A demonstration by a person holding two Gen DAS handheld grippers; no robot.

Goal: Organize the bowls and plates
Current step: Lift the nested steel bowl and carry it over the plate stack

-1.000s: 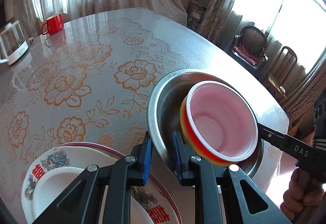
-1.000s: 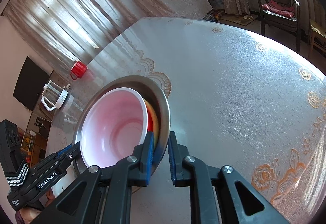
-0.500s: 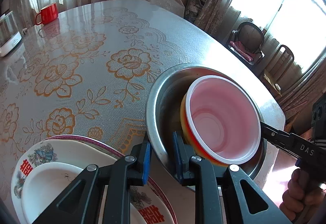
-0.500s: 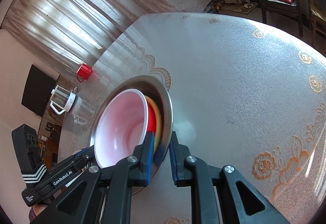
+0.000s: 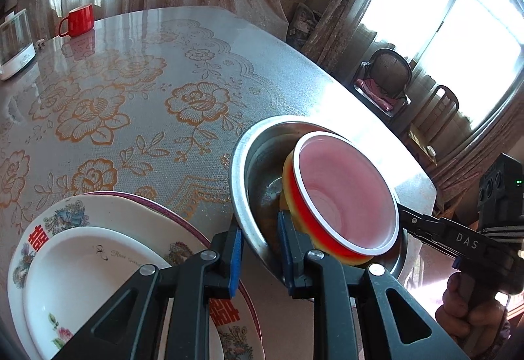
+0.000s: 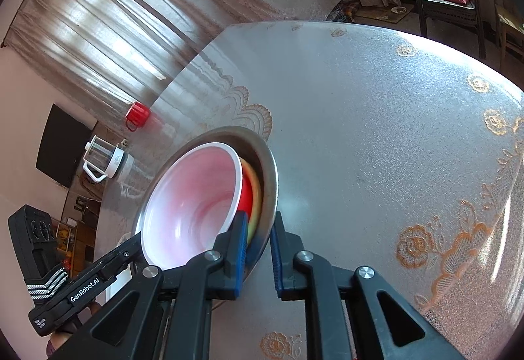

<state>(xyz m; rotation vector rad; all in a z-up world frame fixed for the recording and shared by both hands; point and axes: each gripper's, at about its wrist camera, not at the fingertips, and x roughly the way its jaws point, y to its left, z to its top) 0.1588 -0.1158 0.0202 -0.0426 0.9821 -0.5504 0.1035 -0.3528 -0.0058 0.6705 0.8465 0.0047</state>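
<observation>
A steel bowl (image 5: pixel 255 157) hangs tilted just above the floral table (image 5: pixel 131 91), held at opposite sides of its rim. My left gripper (image 5: pixel 258 248) is shut on the near rim. My right gripper (image 6: pixel 258 248) is shut on the far rim of the steel bowl (image 6: pixel 271 170). Nested inside it are a yellow bowl (image 5: pixel 288 170) and a red bowl (image 5: pixel 344 196) with a pink inside and white lip. A large decorated plate (image 5: pixel 131 206) lies at the lower left with a smaller white plate (image 5: pixel 82 268) on it, close beside the steel bowl.
A red mug (image 5: pixel 78 20) and a clear kettle (image 5: pixel 14 39) stand at the table's far left edge. Chairs (image 5: pixel 389 78) stand by the window beyond the table. A hand (image 5: pixel 465 311) grips the right tool's handle.
In the left wrist view the plate stack has come further into the frame and sits nearer the steel bowl. Both grippers stay clamped on the rim, and the bowl tilts a little more.
</observation>
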